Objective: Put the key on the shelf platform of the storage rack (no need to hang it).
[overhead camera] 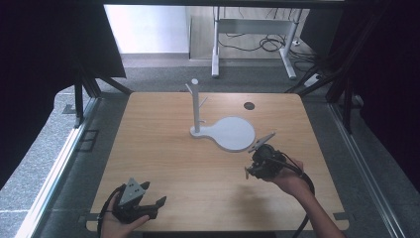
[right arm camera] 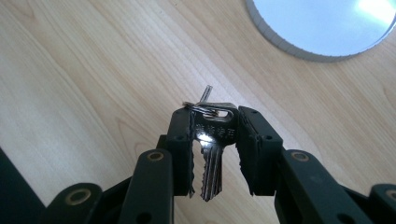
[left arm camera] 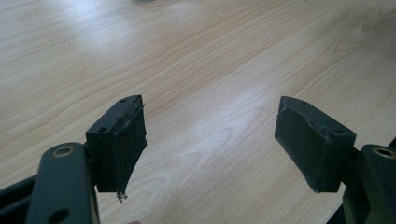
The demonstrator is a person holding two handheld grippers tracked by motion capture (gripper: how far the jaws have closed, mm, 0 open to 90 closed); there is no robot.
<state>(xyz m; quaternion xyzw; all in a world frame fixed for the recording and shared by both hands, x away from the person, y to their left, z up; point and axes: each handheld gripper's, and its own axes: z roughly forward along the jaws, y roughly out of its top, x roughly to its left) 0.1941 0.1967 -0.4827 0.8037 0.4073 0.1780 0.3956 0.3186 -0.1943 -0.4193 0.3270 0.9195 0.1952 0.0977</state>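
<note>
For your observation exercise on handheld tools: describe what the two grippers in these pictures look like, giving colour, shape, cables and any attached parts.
Both grippers are black, each with two jaws on linkage arms with brass-coloured pivot rings. The left gripper has flat rectangular pads with worn tape and a grey three-cornered plate on top. The right gripper carries a similar grey plate and trails a black cable.

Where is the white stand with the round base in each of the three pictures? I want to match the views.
High view: the white stand is at the table's centre, post upright, round base toward the right gripper.
Left gripper view: bare table ahead of the open jaws; I cannot place the stand here.
Right gripper view: the round base's edge is at the top right, beyond the key in the jaws.
Shared landmark: the wooden tabletop.
</note>
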